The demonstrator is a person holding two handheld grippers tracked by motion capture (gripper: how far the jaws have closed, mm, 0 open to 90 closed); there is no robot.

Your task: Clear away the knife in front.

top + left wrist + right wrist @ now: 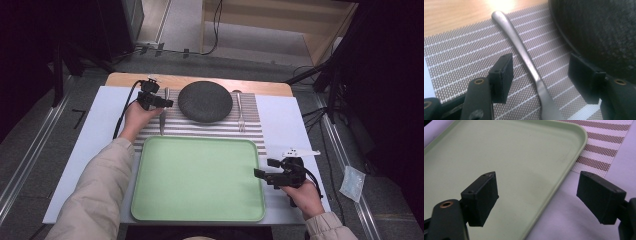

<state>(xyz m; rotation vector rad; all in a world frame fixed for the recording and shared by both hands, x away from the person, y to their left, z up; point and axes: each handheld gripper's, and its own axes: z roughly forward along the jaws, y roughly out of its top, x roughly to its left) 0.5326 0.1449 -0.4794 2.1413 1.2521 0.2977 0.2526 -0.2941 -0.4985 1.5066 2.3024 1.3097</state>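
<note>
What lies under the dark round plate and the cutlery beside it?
A striped placemat lies under the dark plate, the knife and the fork. The mat's part beneath the plate is covered.

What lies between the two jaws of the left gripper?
In the left gripper view, the handle of a silver metal utensil lies on the brown striped placemat between the open jaws of the left gripper, untouched.
</note>
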